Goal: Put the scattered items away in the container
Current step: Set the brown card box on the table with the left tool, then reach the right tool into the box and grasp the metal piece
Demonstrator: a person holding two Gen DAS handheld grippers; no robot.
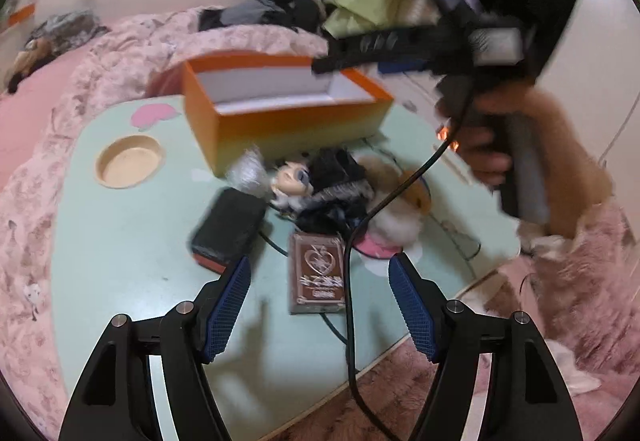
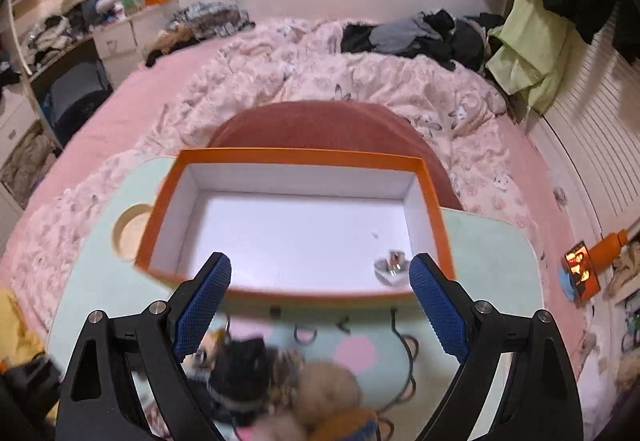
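Progress early — orange box (image 2: 434, 201) holds one small shiny item (image 2: 390, 267); doll (image 1: 290, 181), black case (image 1: 228, 227), card pack (image 1: 316, 273) remain on tabletop (image 1: 120, 241); left claw (image 1: 320, 297) and right claw (image 2: 320, 301) gape empty.

A pale mint-green counter (image 1: 128, 241) with a round wooden cup recess (image 1: 130, 160) stands on a pink patterned bed (image 2: 360, 89). On it lie an open orange cardboard box (image 1: 288, 125), a black rectangular case (image 1: 228, 229), a brown card pack (image 1: 317, 273), a small doll (image 1: 292, 181) and a fluffy tan plush (image 1: 400, 201).
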